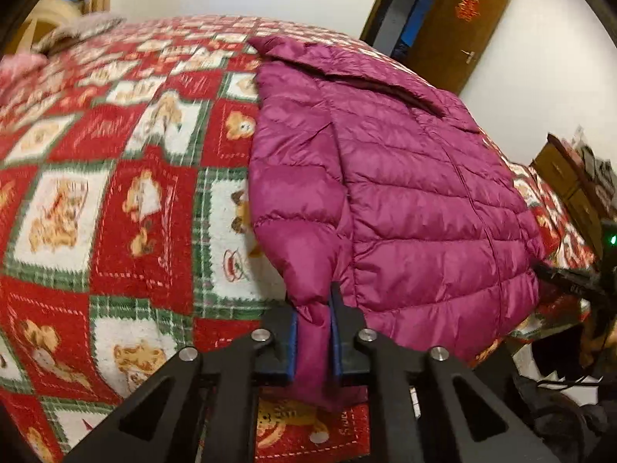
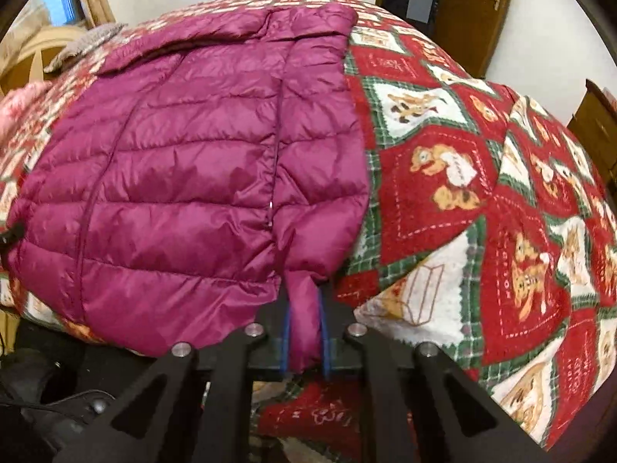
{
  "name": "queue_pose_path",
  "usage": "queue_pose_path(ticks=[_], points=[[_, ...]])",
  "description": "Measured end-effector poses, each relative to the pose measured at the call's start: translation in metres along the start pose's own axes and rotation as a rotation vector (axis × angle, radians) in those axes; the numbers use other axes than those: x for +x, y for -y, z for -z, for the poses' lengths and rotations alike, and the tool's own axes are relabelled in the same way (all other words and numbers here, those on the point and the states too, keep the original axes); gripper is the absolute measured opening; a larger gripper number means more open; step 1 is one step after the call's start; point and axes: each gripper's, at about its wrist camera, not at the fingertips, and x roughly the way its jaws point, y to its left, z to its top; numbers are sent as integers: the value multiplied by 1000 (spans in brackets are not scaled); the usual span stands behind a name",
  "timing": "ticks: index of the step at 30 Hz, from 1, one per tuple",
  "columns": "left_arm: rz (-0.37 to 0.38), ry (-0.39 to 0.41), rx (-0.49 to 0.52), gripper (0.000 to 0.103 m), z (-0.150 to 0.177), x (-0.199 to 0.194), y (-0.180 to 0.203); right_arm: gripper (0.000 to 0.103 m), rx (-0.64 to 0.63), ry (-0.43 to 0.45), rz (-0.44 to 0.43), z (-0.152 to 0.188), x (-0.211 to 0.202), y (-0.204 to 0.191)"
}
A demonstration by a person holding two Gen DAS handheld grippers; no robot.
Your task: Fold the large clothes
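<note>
White walls and a brown wooden door stand behind a bed covered by a red, green and white bear-print blanket in the left wrist view. On the blanket's right part lies a magenta quilted puffer jacket, spread flat with its collar at the far end and its hem toward the near edge of the bed. A sleeve runs down the jacket's left side, and its cuff end hangs into the left gripper. That claw is clenched on the sleeve: the blue-padded fingers press the magenta fabric from both sides, and it bulges out below them. At the far right edge a dark piece of the other tool touches the jacket's near right corner, beside a wooden dresser.

From the right wrist view the same jacket fills the left half, and the blanket spreads to the right, with a fold across it. The sleeve on the jacket's right side comes down to the near edge and ends inside the right gripper. Its claw is likewise clamped on the cuff, thin blue pads squeezing a narrow roll of fabric between them.
</note>
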Motion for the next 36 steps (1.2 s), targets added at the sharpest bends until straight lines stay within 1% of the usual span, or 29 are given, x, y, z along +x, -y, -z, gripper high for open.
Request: queue_pose_path(ticks=[3, 5, 8, 12, 17, 21, 23, 29, 32, 36], points=[[16, 24, 13, 8, -1, -6, 4, 11, 31, 23, -60, -1, -10, 2], [36, 49, 11, 7, -2, -14, 5, 9, 56, 55, -122, -2, -23, 4], [77, 87, 4, 6, -8, -26, 6, 8, 70, 101, -182, -6, -37, 5], [146, 149, -16, 5, -15, -44, 9, 8, 122, 130, -267, -11, -45, 12], [185, 215, 8, 5, -22, -65, 16, 8, 154, 160, -326, -11, -56, 21], [266, 259, 1, 5, -28, -81, 19, 7, 182, 194, -385, -17, -70, 28], [279, 292, 19, 5, -33, -93, 23, 7, 180, 218, -395, -21, -80, 31], [389, 396, 25, 5, -42, -131, 23, 7, 201, 305, -402, -19, -119, 45], [430, 434, 38, 5, -45, -152, 25, 7, 225, 349, -408, -17, -139, 53], [448, 475, 71, 5, -52, -176, 28, 7, 246, 407, -424, -21, -161, 62]])
